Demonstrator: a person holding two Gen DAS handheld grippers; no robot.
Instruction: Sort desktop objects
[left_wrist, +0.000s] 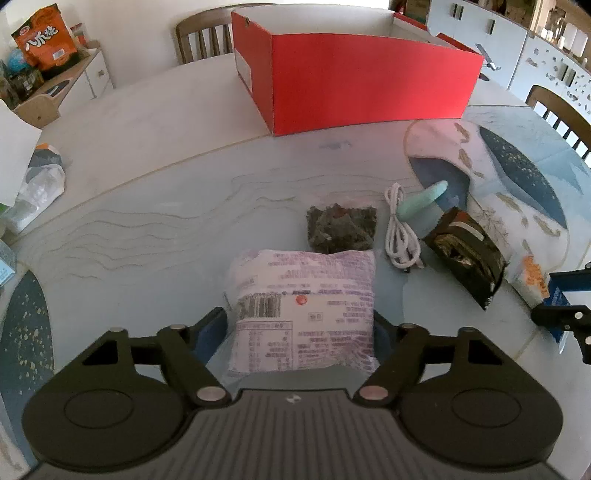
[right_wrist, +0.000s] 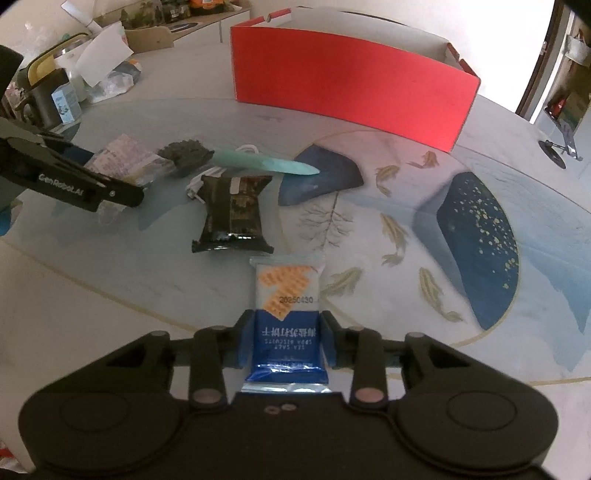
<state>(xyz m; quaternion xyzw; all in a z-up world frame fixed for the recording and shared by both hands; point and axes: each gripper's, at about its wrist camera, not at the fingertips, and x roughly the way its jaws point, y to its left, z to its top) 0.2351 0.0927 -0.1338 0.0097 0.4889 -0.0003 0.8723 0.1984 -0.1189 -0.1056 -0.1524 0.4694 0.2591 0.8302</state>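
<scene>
Two claws flank packets; the biscuit packet (right_wrist: 286, 317) lies lengthwise along the right claw (right_wrist: 286, 341).

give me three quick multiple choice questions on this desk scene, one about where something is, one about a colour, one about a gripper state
1. Where does the white cable lie?
A. inside the box
B. on the table between the dried-leaf packet and the dark snack packet
C. on a chair

2. What colour is the open box?
A. red
B. green
C. black

3. What is the right gripper doing?
A. hanging free, holding nothing
B. closed on the blue and white biscuit packet
C. gripping the cable

Answers: B, the cable sits between the two packets; A, its walls are red; B, both fingers press the packet's sides.
</scene>
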